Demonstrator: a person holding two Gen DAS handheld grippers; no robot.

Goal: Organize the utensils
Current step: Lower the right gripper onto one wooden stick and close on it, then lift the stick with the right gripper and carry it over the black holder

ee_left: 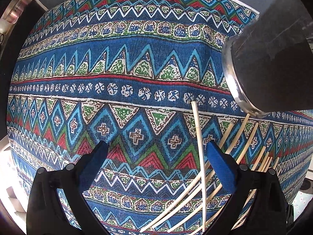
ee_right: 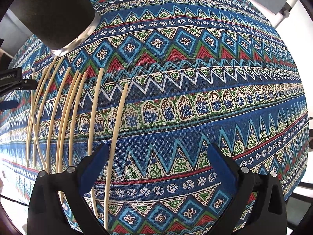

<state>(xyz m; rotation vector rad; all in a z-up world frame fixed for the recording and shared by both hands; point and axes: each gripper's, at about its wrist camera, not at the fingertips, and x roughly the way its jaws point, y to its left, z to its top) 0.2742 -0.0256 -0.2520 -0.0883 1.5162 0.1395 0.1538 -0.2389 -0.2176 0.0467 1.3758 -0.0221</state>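
Several pale chopsticks [ee_left: 201, 156] lie loose on the patterned tablecloth [ee_left: 127, 62], fanned out at the lower right of the left wrist view. In the right wrist view the chopsticks [ee_right: 93, 117] lie at the left. A dark cylindrical holder with a clear glass base [ee_left: 273, 58] stands at the upper right of the left view and at the upper left of the right view [ee_right: 52, 11]. My left gripper [ee_left: 156, 148] is open and empty; its right finger is over the chopsticks. My right gripper [ee_right: 158, 150] is open and empty, just right of the nearest chopstick [ee_right: 115, 137].
The blue, red and green patterned tablecloth [ee_right: 195, 98] covers the table. The other gripper's black body [ee_right: 11, 80] shows at the left edge of the right view. White floor or table edge [ee_right: 293, 11] shows at the upper right.
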